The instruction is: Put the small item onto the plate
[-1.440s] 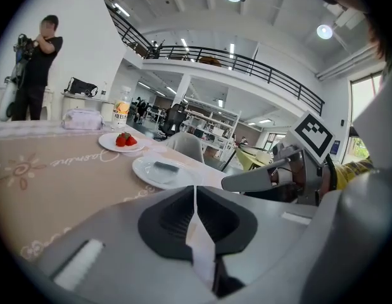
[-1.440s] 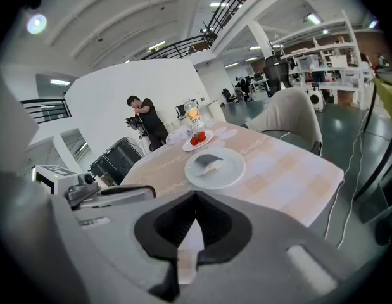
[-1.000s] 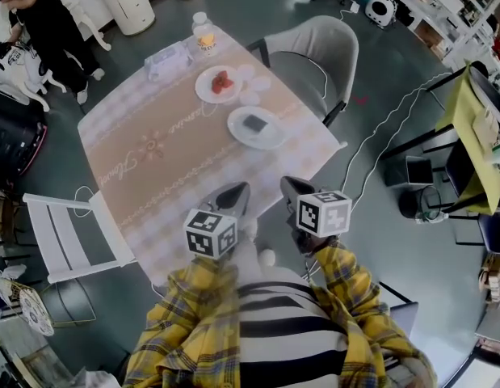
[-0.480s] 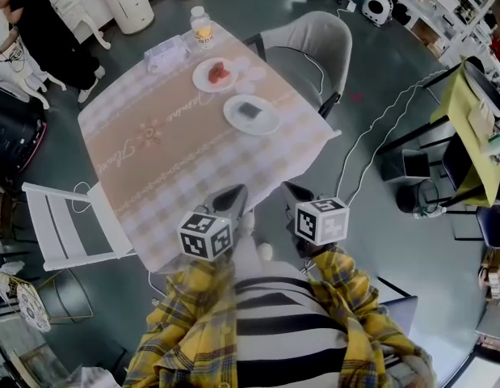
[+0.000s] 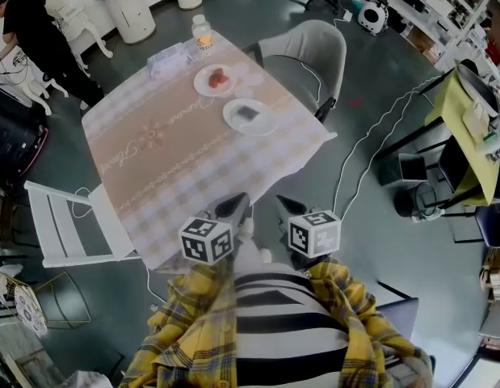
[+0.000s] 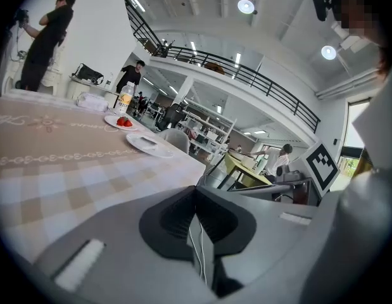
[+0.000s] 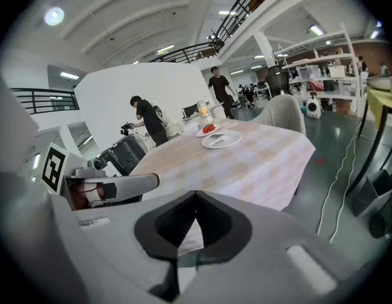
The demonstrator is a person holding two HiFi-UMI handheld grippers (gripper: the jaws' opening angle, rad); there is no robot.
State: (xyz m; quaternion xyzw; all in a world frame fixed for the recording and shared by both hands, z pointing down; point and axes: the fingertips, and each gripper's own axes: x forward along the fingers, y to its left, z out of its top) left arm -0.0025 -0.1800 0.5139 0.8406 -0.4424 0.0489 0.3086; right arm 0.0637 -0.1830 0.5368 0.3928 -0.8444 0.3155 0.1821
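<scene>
I am holding the left tool [image 5: 235, 204] and the right tool [image 5: 282, 202] side by side at the counter's [image 5: 169, 168] near edge, each with its jaws pressed together and gripping nothing. Farther along the counter, toward its right side, the small dark item [image 5: 247, 112] is lying on a white plate [image 5: 268, 124]. Beyond that, a second plate [image 5: 203, 83] is carrying red fruit [image 5: 219, 77], and a bottle [image 5: 202, 32] is standing at the counter's far corner.

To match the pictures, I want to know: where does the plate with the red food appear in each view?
Head view: the red-food plate, upper middle.
Left gripper view: the red-food plate, upper left.
Right gripper view: the red-food plate, just above centre.
Shared landmark: the bottle standing beyond it.
</scene>
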